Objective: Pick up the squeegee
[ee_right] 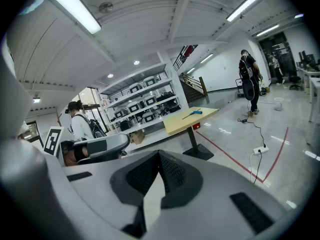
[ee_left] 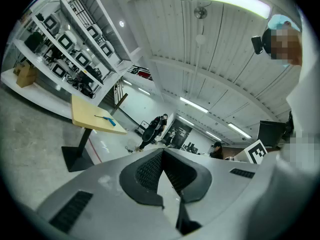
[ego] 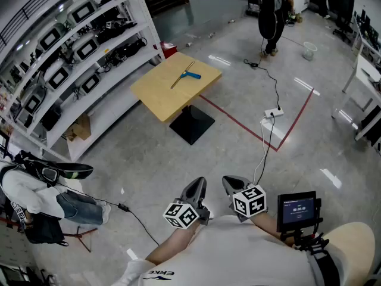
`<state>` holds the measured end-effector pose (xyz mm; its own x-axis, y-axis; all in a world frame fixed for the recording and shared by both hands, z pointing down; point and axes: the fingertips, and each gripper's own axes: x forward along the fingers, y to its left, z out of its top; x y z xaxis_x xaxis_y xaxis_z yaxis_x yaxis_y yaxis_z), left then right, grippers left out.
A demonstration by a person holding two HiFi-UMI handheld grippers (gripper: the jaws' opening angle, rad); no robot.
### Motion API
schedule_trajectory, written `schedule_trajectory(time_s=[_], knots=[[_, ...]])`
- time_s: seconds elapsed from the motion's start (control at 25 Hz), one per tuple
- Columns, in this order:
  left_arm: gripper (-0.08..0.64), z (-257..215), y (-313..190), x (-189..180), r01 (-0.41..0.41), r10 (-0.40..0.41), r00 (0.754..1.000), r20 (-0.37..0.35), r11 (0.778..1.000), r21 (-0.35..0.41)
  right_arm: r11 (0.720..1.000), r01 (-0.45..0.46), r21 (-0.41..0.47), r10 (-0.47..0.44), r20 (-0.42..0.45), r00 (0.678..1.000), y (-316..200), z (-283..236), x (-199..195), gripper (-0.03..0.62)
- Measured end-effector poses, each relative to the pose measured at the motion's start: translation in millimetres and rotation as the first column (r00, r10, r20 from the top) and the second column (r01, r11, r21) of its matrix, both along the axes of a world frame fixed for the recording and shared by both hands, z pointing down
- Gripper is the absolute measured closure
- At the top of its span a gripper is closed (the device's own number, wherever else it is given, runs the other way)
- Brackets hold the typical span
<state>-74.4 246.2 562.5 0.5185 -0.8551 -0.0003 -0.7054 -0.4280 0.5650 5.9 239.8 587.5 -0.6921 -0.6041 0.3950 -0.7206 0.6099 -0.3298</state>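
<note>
Noting both grippers held low and close to the person's body in the head view, side by side with their marker cubes up. Left gripper (ego: 194, 190): jaws closed, tips meeting, nothing between them, as its own view confirms (ee_left: 161, 152). Right gripper (ego: 234, 186): jaws likewise closed tip to tip and empty (ee_right: 159, 154). The squeegee (ego: 187, 74) lies flat on the yellow table (ego: 166, 97), well ahead of both pairs of jaws and touched by neither. Its blue handle end points away from the shelving (ego: 77, 46). In the left gripper view the squeegee (ee_left: 105, 118) sits up and to the left of the jaw tips, on the table (ee_left: 82, 113). In the right gripper view the squeegee (ee_right: 192, 113) sits above and slightly right of the jaw tips, on the table (ee_right: 182, 123). A red tape line (ego: 238, 124) and a white power strip (ego: 273, 112) lie on the floor between the jaws and the far side of the room. A standing person (ego: 274, 8) is well beyond the table. A seated person (ego: 33, 192) is off to the left of the left jaws.
</note>
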Motion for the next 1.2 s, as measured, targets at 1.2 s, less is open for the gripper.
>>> schedule_trajectory(time_s=[1.2], knots=[[0.555, 7.8, 2.9, 3.5, 0.006, -0.006, 1.0, 0.015, 1.0, -0.011, 0.999, 0.043, -0.025, -0.041, 0.059, 0.997, 5.0, 7.0, -2.5, 0.589]])
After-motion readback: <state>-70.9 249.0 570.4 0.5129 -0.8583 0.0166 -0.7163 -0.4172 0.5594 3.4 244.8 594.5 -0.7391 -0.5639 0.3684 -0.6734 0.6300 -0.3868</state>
